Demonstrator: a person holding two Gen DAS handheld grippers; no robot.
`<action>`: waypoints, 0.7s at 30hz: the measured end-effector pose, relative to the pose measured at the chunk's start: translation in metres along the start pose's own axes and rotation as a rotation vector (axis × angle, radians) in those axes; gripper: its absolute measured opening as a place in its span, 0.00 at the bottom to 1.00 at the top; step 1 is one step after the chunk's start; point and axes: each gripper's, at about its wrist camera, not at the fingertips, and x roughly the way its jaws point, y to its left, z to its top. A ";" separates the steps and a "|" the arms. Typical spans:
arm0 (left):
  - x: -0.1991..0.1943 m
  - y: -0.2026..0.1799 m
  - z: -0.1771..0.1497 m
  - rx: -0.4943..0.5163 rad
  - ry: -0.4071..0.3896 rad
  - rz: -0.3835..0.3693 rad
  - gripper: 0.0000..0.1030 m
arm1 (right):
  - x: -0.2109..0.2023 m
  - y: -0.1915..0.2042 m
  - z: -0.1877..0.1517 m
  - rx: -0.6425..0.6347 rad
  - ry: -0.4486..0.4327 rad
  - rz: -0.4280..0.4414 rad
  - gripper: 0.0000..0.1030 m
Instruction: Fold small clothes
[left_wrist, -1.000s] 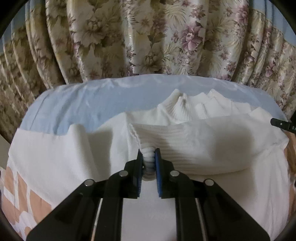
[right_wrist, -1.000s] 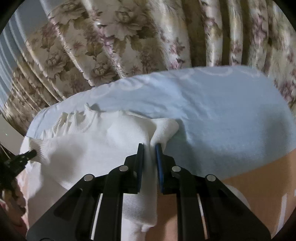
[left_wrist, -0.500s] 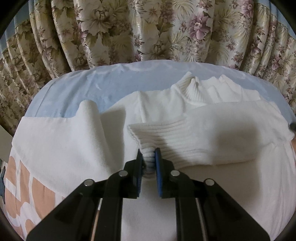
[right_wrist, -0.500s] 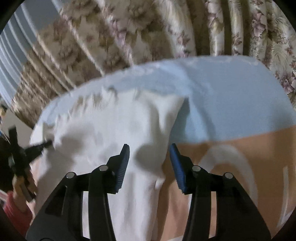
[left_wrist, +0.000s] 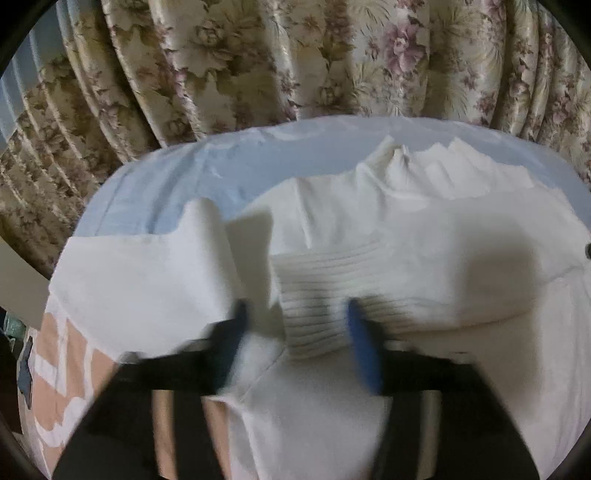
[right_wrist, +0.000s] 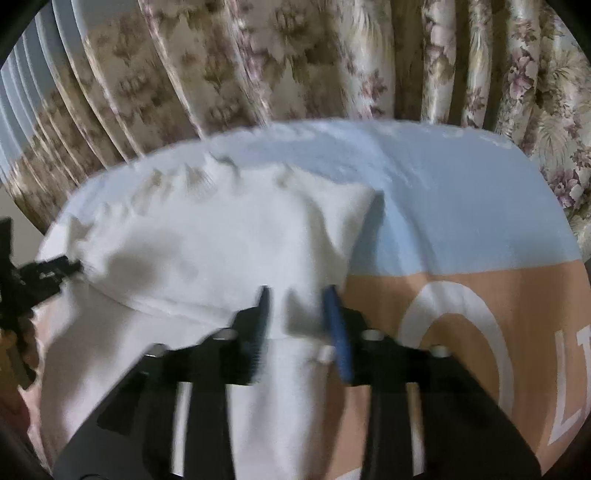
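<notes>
A white knit sweater (left_wrist: 424, 243) lies on the bed with one sleeve folded across its body. The sleeve's ribbed cuff (left_wrist: 314, 310) lies between the spread jaws of my left gripper (left_wrist: 299, 332), which is open and blurred. In the right wrist view the sweater (right_wrist: 221, 251) lies to the left and ahead. My right gripper (right_wrist: 297, 314) is open over the sweater's right edge, holding nothing. The left gripper (right_wrist: 40, 273) shows at that view's far left edge.
The bed cover is light blue (right_wrist: 461, 206) at the far end and peach with white print (right_wrist: 480, 332) nearer me. Floral curtains (left_wrist: 295, 55) hang close behind the bed. The bed's left edge (left_wrist: 48, 295) drops away.
The left gripper has opened and let go of the sleeve cuff, which now lies on the sweater. The right gripper opened half a second ago and stays open, drawn back slightly.
</notes>
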 end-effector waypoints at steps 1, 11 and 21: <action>-0.005 0.001 0.000 -0.007 -0.009 -0.007 0.71 | -0.007 0.003 0.001 0.002 -0.025 0.005 0.52; -0.037 0.026 -0.004 -0.086 0.055 0.052 0.91 | -0.039 0.066 0.013 -0.090 -0.178 -0.098 0.97; -0.061 0.074 -0.014 -0.108 0.038 0.081 0.93 | -0.031 0.101 0.018 -0.068 -0.131 -0.094 0.97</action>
